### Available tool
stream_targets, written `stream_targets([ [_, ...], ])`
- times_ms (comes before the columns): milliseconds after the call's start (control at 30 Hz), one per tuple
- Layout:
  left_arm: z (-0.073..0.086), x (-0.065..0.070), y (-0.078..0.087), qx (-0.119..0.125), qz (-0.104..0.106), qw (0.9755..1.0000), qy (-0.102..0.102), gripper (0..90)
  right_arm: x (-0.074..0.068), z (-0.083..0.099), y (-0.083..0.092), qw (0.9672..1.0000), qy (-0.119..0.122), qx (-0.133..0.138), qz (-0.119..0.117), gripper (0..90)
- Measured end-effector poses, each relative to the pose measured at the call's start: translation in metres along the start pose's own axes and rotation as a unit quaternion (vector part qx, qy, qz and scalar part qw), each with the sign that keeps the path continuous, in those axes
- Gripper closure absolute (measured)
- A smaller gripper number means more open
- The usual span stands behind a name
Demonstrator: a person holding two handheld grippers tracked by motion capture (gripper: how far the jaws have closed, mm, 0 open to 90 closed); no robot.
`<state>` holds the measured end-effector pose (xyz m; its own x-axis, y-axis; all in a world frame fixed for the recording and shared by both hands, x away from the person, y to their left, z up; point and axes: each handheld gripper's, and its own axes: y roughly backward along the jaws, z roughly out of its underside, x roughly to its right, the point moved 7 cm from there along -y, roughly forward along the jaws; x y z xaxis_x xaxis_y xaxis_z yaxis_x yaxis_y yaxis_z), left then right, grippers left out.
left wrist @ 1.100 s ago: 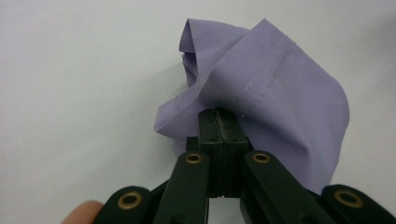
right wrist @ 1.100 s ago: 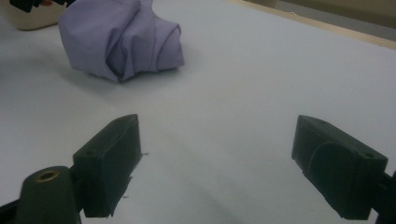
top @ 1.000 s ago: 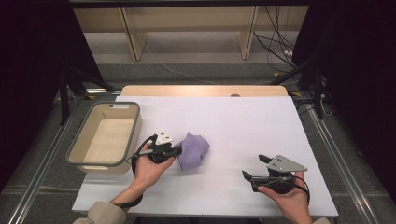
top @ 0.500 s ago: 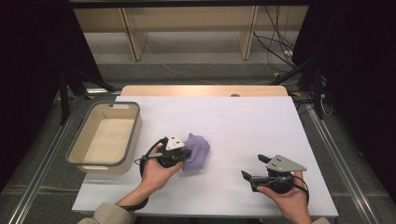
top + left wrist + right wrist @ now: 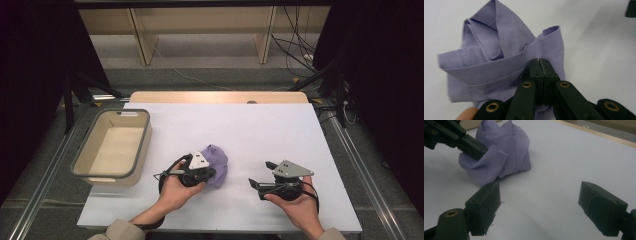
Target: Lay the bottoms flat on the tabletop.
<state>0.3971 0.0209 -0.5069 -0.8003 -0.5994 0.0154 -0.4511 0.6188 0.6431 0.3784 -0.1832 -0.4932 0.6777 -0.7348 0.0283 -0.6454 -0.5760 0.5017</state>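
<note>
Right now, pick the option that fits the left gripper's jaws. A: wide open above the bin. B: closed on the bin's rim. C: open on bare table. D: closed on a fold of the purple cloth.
D: the left gripper has its jaws pinched together on a fold of the purple cloth.

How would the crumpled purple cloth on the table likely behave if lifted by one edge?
The crumpled purple stitched cloth would probably hang limp: it lies in soft folds. It seems light, since the left tongs pinch only a hem. It likely won't slip, as the weave looks matte.
</note>
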Motion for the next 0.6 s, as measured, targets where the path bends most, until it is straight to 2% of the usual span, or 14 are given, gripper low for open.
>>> stream_targets([
  [167, 0.004, 0.007, -0.007, -0.010, 0.002, 0.9999, -0.010, 87.5, -0.006, -0.007, -0.011, 0.9997, 0.020, -0.011, 0.003, 20.2],
  [433, 0.009, 0.017, -0.011, -0.024, 0.020, 0.9993, -0.018, 87.3, -0.014, -0.022, -0.034, 0.9996, 0.020, -0.009, -0.018, 23.7],
  [600, 0.010, 0.017, -0.010, -0.024, 0.024, 0.9993, -0.017, 87.0, -0.023, -0.035, -0.052, 0.9990, 0.028, -0.009, -0.034, 27.3],
])
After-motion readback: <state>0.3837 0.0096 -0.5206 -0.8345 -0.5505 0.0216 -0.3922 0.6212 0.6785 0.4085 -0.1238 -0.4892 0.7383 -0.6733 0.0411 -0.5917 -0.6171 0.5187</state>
